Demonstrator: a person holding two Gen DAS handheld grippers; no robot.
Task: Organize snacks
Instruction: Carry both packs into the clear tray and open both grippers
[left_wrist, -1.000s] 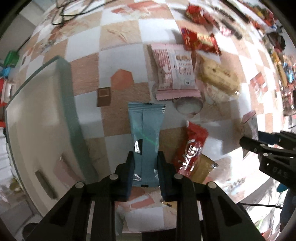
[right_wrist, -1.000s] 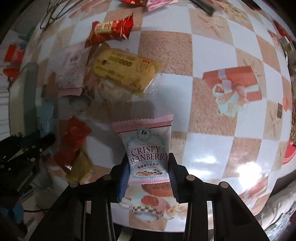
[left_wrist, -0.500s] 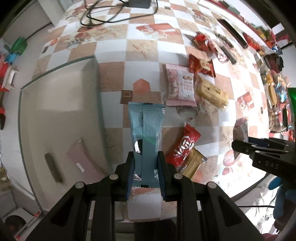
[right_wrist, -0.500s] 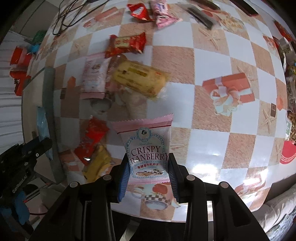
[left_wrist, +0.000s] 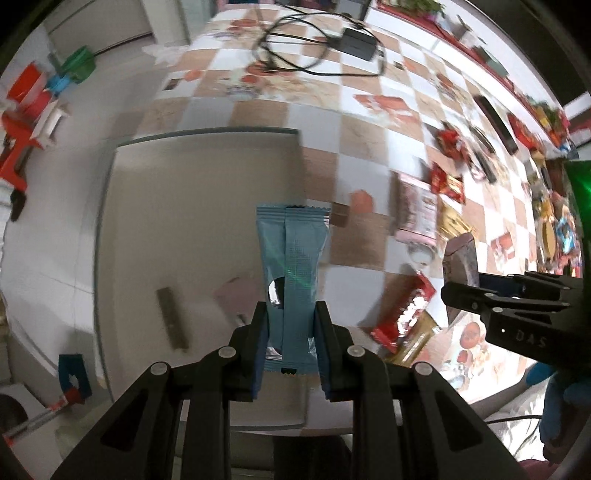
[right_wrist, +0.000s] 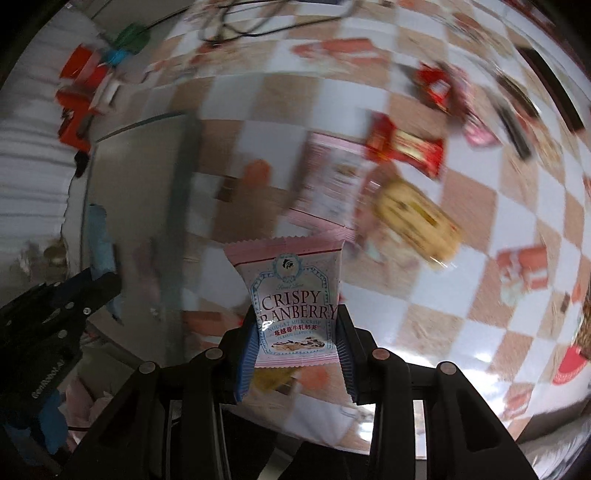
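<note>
Home dining spot, checkered tablecloth (left_wrist: 369, 129), scattered snacks (right_wrist: 404, 147), charger cable (left_wrist: 295, 40)

Light blue wrapper (left_wrist: 291, 273) between black left fingers (left_wrist: 258, 339), pink-white cranberry packet (right_wrist: 295, 302) between the right's, brown-white checkered tablecloth (left_wrist: 365, 133) below, red packets (right_wrist: 404, 147) beyond.

You have a long light-blue foil snack bar wrapper (left_wrist: 291, 273) pinched at its lower end, standing upright with its back seam facing you, over the shallow grey rectangular tray (left_wrist: 199, 206). In that tray lie a dark slim bar (left_wrist: 173, 317) and a pale pink packet (left_wrist: 236, 295). Your other pick is a pink-and-white "Crispy Cranberry" nougat pouch (right_wrist: 293, 302), upright, label readable. Loose on the checkered tabletop (right_wrist: 476, 199) lie a yellow biscuit pack (right_wrist: 417, 218) and red wrappers (right_wrist: 404, 147).
</note>
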